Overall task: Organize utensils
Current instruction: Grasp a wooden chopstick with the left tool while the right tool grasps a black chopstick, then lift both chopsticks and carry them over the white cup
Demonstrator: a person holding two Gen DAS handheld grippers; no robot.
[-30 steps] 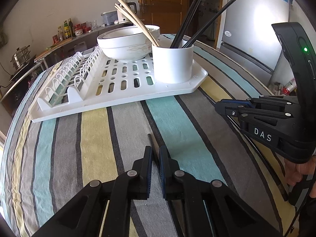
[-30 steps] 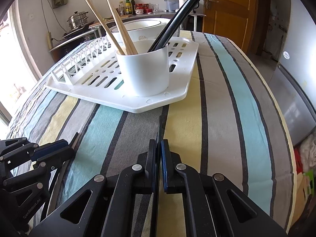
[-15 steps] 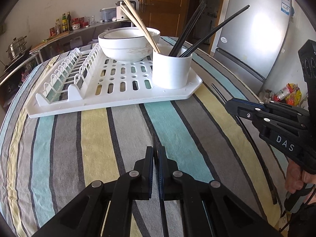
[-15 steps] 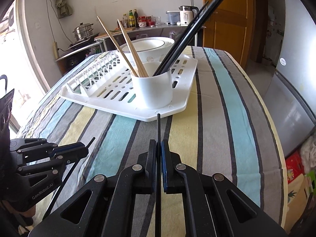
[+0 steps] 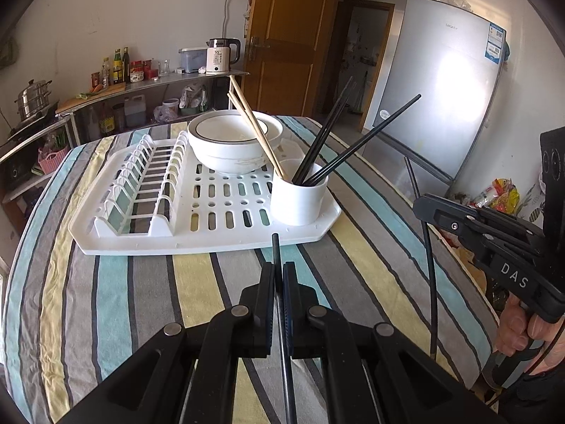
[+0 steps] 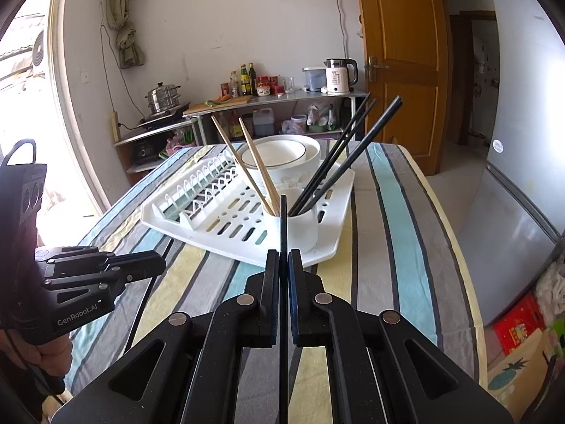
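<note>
Chopsticks, one black chopstick (image 5: 275, 247) per clamped gripper (image 5: 278, 272), have lifted off the bench (image 5: 141, 282) since earlier, ready for the cup (image 5: 298, 198).

The left gripper (image 5: 279, 275) is showing matte black plastic arms with round silver rivets at the joints and blue pads lining the inner faces of its fingers. The right gripper (image 6: 283, 265) is showing the same build: black linkage arms, four silver pins, blue inner pads. Seen from the left one's camera, its side is carrying white "DAS" lettering, and a thin black cable is trailing beneath its handle. Seen from the right one's camera, the left unit is bearing "GenRobot.AI" in white, with a black cable looping above its body.
</note>
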